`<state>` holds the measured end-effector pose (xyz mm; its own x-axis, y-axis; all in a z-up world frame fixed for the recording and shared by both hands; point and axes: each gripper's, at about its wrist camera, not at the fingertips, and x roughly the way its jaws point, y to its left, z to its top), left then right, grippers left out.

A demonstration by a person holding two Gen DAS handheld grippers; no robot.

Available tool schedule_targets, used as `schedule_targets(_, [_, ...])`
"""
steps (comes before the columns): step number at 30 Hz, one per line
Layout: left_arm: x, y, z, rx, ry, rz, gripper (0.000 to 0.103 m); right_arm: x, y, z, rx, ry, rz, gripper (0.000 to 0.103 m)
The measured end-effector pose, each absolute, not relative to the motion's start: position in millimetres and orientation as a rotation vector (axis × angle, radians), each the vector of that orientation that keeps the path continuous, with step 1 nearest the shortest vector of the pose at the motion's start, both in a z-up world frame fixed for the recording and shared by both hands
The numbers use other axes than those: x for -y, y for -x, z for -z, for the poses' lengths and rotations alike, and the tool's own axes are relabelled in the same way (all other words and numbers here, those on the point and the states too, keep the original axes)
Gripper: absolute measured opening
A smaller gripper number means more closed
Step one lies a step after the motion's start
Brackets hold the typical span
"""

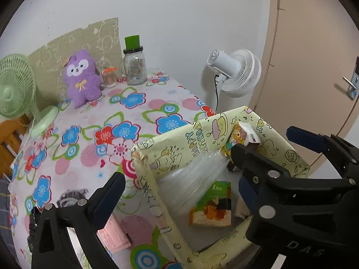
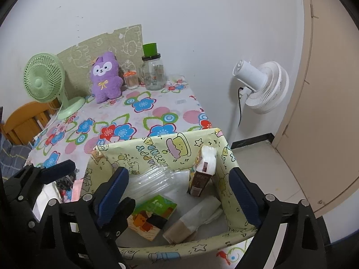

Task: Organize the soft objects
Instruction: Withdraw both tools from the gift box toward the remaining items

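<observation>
Grippers both over the near table edge, above the yellow box. Left gripper has its jaws spread wide, nothing between the pads; one finger hangs outside the box's left wall, the other over its inside. Right gripper likewise stands apart and empty, straddling the box interior.

Box contents, near to far: a brown-and-white paper roll lying flat, a green packet flat on the floor of the box, a crinkled clear plastic bundle against the left-far wall, a tissue pack leaning upright in the far right corner. Just left of the box, outside it, a pink pack lies on the floral cloth.

Far end of table: purple plush sits upright against the wall board, well apart from the box, beside a glass jar and a green fan.

Judgement: a release into the box looks complete; step in hand is the changeover to the next soft item. Likely targets are the pink pack or the plush. The plush calls for a long reach over the cloth and a grip across its body, clear of the jar.
</observation>
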<state>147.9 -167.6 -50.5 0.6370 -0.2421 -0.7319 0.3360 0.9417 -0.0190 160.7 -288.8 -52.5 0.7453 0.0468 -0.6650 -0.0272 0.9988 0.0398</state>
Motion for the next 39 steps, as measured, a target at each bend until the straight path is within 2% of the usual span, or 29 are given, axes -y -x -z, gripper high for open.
schedule_targets(14, [144, -129, 45, -0.803, -0.100, 0.314, 0.103, 271, -138, 42, -0.705, 0.009, -0.018, 0.102])
schedule_targets(39, [89, -88, 25, -0.736, -0.115, 0.240, 0.103, 212, -97, 20, -0.644, 0.081, -0.044, 0.103])
